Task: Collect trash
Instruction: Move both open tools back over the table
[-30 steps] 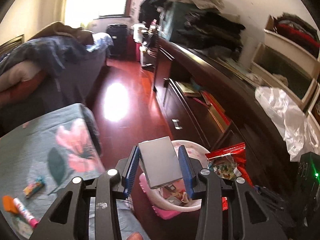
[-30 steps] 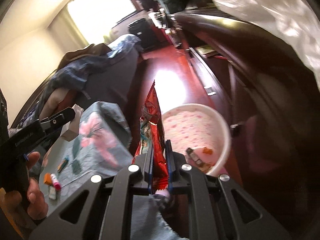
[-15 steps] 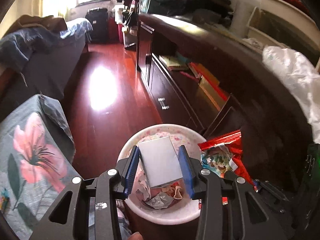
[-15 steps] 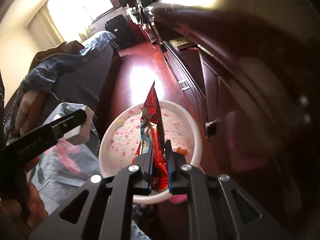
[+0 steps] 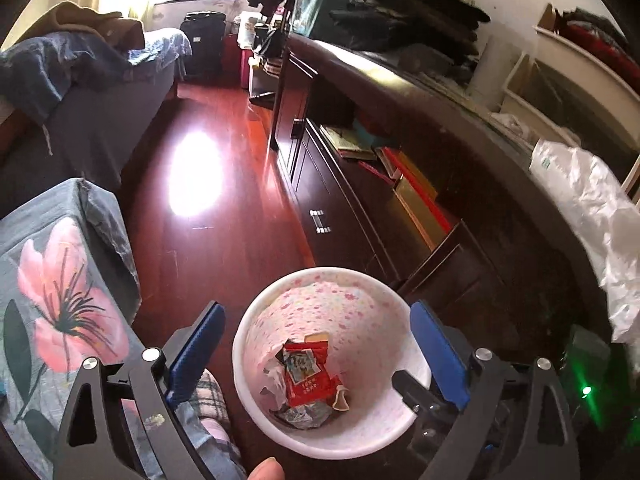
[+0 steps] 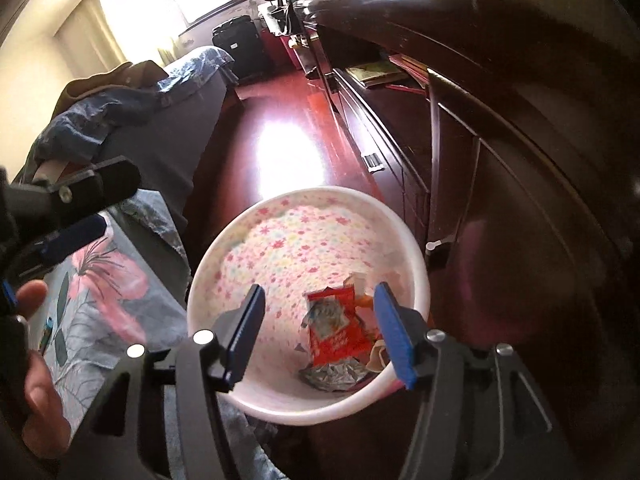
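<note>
Drop done: both grippers, L [image 5: 316,360] & R [image 6: 320,332], jaws opening w/ nothing between, vs. 1 s ago clamped on box & red wrapper [image 6: 336,330], now at bottom of bin [image 5: 256,312].

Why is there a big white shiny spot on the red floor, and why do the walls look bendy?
Left wrist view: window light glares off the glossy red wooden floor, washing it out white. Right wrist view: the same glare; the dark wooden cabinet curves because the fisheye lens bends straight edges.
</note>
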`<state>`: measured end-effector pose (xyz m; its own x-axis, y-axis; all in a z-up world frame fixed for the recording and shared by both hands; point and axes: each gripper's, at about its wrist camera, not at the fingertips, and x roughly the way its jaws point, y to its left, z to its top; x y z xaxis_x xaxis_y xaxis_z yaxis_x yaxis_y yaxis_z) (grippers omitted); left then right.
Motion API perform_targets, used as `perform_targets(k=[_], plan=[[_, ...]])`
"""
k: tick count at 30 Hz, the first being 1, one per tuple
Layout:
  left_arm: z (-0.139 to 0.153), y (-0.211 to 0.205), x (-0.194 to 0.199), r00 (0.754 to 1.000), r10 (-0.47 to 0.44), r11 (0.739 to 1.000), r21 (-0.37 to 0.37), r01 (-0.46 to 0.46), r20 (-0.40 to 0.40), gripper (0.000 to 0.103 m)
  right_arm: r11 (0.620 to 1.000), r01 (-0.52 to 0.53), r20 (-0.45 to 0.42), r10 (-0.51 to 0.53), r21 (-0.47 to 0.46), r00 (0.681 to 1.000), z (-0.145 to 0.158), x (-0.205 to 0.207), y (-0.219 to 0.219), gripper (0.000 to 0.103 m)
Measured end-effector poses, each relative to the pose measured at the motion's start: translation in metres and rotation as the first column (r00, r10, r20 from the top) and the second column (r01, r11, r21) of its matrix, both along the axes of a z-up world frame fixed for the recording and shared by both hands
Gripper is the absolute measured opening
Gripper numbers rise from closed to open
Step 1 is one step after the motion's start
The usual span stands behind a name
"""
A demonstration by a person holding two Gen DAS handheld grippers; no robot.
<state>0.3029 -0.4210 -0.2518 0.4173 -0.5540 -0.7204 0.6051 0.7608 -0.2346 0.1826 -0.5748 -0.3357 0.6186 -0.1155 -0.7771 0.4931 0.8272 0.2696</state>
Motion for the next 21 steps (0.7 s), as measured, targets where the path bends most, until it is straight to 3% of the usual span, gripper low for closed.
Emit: perform_targets(k=[6,14,17,21], plan=[[0.024,0.025,-0.011,0.998,0.045,0.999,-0.012,-0.044,0.045,0.098,0.999,-0.030,-0.006,0.030,-0.021,1.000,0.013,-0.006,0.022,0.061],[0.050,0.078,-0.025,0.978,0.165,0.986,0.001,-0.166,0.127,0.099,0.994,-0.092,0.015,0.094,-0.058,0.995,0.043,-0.009,0.064,0.073],[0.055,0.104,-0.027,0.964,0.223,0.974,0.012,-0.227,0.146,0.099,0.990,-0.128,0.022,0.129,-0.065,0.991,0.052,-0.009,0.082,0.074],[0.054,0.151,-0.030,0.927,0.329,0.939,0.045,-0.341,0.179,0.099,0.978,-0.199,0.035,0.201,-0.061,0.979,0.062,-0.004,0.112,0.074]])
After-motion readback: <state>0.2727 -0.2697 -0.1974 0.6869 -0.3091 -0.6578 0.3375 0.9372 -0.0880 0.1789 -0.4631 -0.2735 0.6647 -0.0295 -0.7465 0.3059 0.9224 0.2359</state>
